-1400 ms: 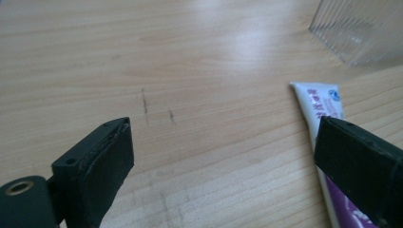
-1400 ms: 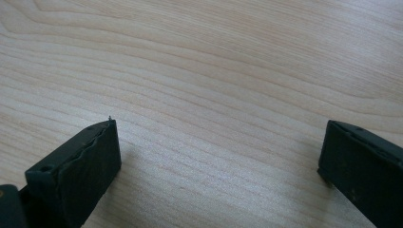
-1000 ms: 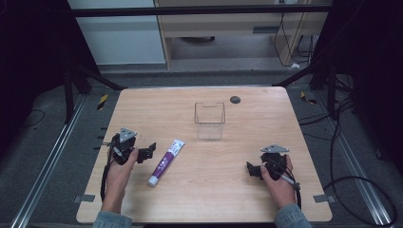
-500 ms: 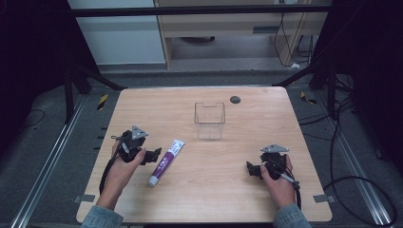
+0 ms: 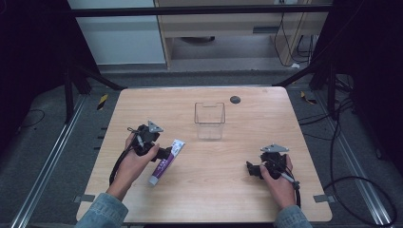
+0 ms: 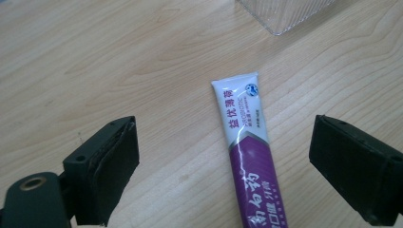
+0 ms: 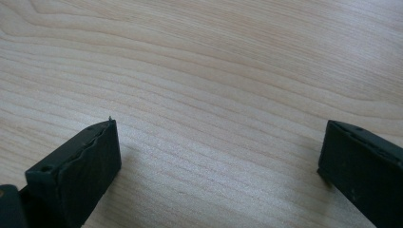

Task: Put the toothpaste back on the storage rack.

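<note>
Toothpaste tube (image 6: pixel 247 156) between spread left gripper (image 6: pixel 223 166) fingers, right gripper (image 7: pixel 218 166) fingers spread over bare table (image 7: pixel 214 57)

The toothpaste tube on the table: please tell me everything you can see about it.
The toothpaste tube is soft plastic as it looks, purple along most of its body and white toward its flat crimped end, with printed characters and a small blue logo. It lies flat on the wooden table. In the high view its crimped end points toward the clear box and its cap end toward the person. The left gripper hovers over it, jaws wide open on either side, not touching it.
</note>
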A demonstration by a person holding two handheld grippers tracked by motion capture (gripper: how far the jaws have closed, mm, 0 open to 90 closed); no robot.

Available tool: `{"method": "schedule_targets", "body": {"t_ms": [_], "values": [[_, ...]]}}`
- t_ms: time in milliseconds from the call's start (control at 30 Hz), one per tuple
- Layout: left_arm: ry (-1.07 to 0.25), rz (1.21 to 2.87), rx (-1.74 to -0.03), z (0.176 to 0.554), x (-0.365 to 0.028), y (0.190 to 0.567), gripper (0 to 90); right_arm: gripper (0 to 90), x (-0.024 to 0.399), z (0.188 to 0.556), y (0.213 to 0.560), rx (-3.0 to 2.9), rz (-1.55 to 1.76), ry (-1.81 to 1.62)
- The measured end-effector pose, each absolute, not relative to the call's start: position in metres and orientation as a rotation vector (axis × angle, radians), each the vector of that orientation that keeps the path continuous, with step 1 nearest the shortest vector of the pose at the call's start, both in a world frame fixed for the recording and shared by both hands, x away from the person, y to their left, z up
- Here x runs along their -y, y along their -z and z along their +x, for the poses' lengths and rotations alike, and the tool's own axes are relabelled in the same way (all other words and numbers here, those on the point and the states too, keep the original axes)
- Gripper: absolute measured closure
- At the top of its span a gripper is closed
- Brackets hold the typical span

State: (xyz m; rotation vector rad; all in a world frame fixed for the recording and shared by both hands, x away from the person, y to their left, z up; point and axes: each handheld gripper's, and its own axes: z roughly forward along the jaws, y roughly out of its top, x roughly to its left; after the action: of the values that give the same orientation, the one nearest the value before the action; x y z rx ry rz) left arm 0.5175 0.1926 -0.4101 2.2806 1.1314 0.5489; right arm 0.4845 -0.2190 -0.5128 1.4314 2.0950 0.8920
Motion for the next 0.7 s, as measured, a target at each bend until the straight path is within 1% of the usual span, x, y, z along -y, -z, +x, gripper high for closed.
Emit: {"method": "schedule_targets", "body": {"t_ms": [100, 267, 333, 400, 533, 633, 667, 700], "values": [[-0.550, 2.316, -1.134, 0.523, -0.186, 0.408, 8.9, 0.4, 0.219, 0.485, 0.513, -2.095, 1.431, -0.892], [-0.498, 2.325, -1.134, 0.534, -0.177, 0.413, 8.0, 0.4, 0.219, 0.485, 0.513, -2.094, 1.431, -0.892], [-0.455, 2.343, -1.146, 0.542, -0.174, 0.417, 8.6, 0.4, 0.219, 0.485, 0.513, -2.095, 1.431, -0.892], [-0.439, 2.371, -1.148, 0.546, -0.171, 0.421, 8.9, 0.4, 0.219, 0.485, 0.513, -2.094, 1.431, -0.893], [-0.407, 2.418, -1.155, 0.551, -0.168, 0.428, 15.0, 0.4, 0.219, 0.485, 0.513, -2.095, 1.431, -0.892], [-0.353, 2.431, -1.163, 0.554, -0.167, 0.435, 22.6, 0.4, 0.219, 0.485, 0.513, -2.095, 1.431, -0.892], [-0.353, 2.431, -1.163, 0.554, -0.167, 0.435, 26.4, 0.4, 0.219, 0.485, 0.513, -2.095, 1.431, -0.892], [-0.334, 2.429, -1.168, 0.555, -0.166, 0.438, 26.4, 0.4, 0.219, 0.485, 0.513, -2.095, 1.431, -0.892]]}}
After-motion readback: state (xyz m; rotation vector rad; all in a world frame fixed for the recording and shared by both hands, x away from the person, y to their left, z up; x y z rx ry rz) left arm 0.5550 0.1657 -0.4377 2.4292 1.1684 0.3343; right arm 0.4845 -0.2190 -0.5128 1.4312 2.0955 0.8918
